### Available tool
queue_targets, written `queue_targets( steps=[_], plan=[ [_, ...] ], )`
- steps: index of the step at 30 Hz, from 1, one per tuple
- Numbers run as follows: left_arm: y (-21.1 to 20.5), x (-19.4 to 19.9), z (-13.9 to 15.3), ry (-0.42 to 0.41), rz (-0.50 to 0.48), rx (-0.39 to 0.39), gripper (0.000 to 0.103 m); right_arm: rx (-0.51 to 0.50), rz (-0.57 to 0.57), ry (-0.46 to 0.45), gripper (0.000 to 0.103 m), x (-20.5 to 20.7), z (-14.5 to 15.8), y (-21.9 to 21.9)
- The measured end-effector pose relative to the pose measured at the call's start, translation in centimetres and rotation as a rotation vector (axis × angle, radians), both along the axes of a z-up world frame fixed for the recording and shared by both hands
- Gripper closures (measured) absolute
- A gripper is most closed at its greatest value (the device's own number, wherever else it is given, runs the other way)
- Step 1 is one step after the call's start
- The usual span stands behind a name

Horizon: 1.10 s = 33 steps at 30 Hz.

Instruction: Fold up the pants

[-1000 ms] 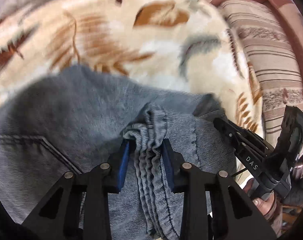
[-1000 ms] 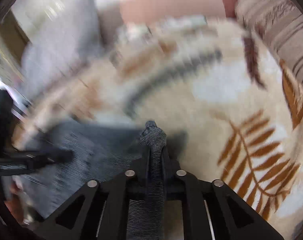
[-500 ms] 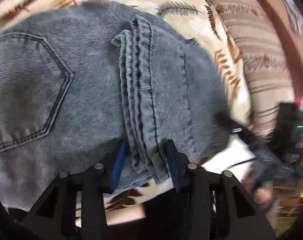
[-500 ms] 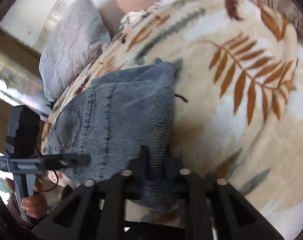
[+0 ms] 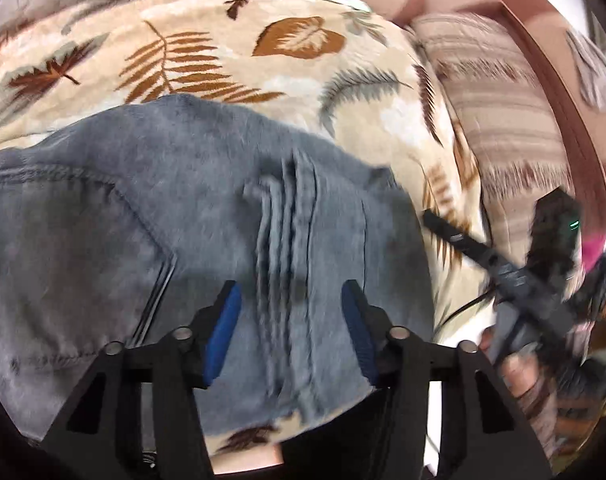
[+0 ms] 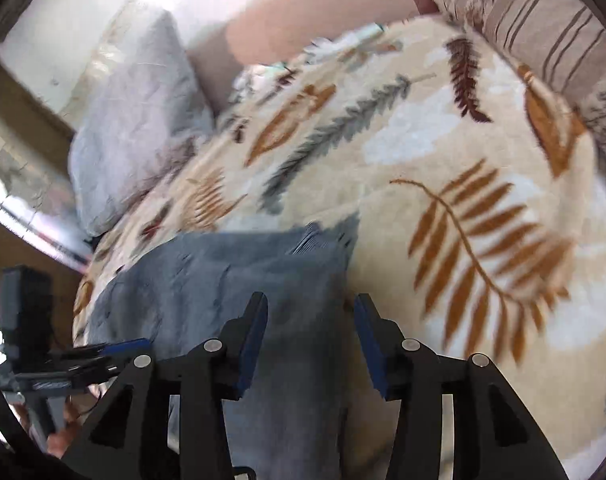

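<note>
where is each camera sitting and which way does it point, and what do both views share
Left wrist: sits on the left tongs, looking forward and down at the jeans on the leaf-print blanket; its open fingers show, with the right tongs and a hand at right.
Right wrist: sits on the right tongs, facing the jeans' right edge and a grey pillow; the left tongs show at far left.
Shared: jeans, blanket, striped cushion.

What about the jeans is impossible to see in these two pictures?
- Left wrist view: jeans blurred by motion; the near edge hides behind the left gripper.
- Right wrist view: jeans run off the bottom edge, behind the right gripper.
- Fold layers: uncountable.
</note>
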<state>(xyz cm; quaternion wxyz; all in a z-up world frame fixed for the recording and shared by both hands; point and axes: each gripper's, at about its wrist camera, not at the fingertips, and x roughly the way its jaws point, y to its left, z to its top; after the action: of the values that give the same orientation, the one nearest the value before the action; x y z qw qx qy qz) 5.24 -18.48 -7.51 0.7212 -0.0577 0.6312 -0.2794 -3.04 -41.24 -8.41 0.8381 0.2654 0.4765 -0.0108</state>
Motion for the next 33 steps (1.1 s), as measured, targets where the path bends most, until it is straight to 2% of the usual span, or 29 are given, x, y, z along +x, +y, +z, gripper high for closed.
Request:
queue_targets(
  steps=[1,2,3,4,5,6,7,8,9,10,11,13,16,19,24,26,28,31,33],
  plan=[
    [-0.7,0.9,-0.5,0.027,0.016,0.006,0.05,0.008,-0.006,0.029,0.056,1.4,-1.2,-0.1],
    [-1.2,1.3,-0.9,0.04,0.024,0.02,0.051,0.036,0.008,0.037,0.072,2.0,-1.7,0.1],
    [-1.7,1.6,-1.1,0.038,0.024,0.025,0.051,0.045,0.026,0.025,0.094,2.2,-1.8,0.5],
    [-1.9,1.8,-1.1,0.012,0.021,0.037,0.051,0.045,0.026,0.025,0.095,2.2,-1.8,0.5],
    [-2.3,1.9,-1.5,-0.03,0.025,0.084,0.051,-0.045,0.038,-0.063,0.095,2.2,-0.3,1.5],
    [-2.5,2.1,-2.3,-0.049,0.025,0.131,0.05,-0.076,0.038,-0.064,0.095,2.3,-0.4,1.7],
    [-2.7,2.4,-3.5,-0.034,0.015,0.155,0.05,-0.127,0.051,-0.002,0.094,3.0,-1.6,2.0],
    [-2.8,2.5,-4.1,-0.034,0.017,0.156,0.049,-0.163,0.065,0.044,0.088,3.1,-2.5,2.2],
    [-2.8,2.4,-3.7,-0.045,0.022,0.148,0.049,-0.177,0.072,0.046,0.087,3.2,-2.9,2.3],
    [-2.6,2.3,-3.2,-0.05,0.019,0.14,0.049,-0.177,0.068,0.028,0.086,2.9,-2.4,2.3],
    [-2.3,2.1,-2.8,-0.048,0.009,0.131,0.049,-0.17,0.055,0.019,0.08,2.5,-1.5,2.1],
    [-1.0,1.7,-1.8,-0.048,0.009,0.119,0.049,-0.147,0.041,-0.02,0.078,1.5,0.1,1.9],
    [2.0,0.8,0.1,-0.058,0.051,0.076,0.049,-0.128,0.053,-0.105,0.078,-0.2,2.8,2.8],
    [5.6,-0.1,1.5,-0.066,0.098,0.049,0.049,-0.127,0.087,-0.14,0.07,-0.9,4.4,5.3],
    [13.5,-0.1,3.6,-0.08,0.197,-0.003,0.047,-0.177,0.241,-0.127,0.054,-0.2,4.8,14.3],
    [17.9,0.4,4.1,-0.089,0.25,-0.019,0.041,-0.193,0.313,-0.112,0.053,0.2,4.5,18.3],
    [22.5,1.0,4.2,-0.089,0.31,-0.033,0.04,-0.226,0.391,-0.098,0.052,0.3,4.2,22.8],
    [28.0,2.3,3.2,-0.049,0.373,-0.044,0.038,-0.289,0.51,-0.092,0.052,0.2,3.7,29.5],
    [31.2,3.2,2.2,-0.018,0.398,-0.04,0.038,-0.337,0.577,-0.1,0.048,-0.2,3.5,33.6]
  ],
)
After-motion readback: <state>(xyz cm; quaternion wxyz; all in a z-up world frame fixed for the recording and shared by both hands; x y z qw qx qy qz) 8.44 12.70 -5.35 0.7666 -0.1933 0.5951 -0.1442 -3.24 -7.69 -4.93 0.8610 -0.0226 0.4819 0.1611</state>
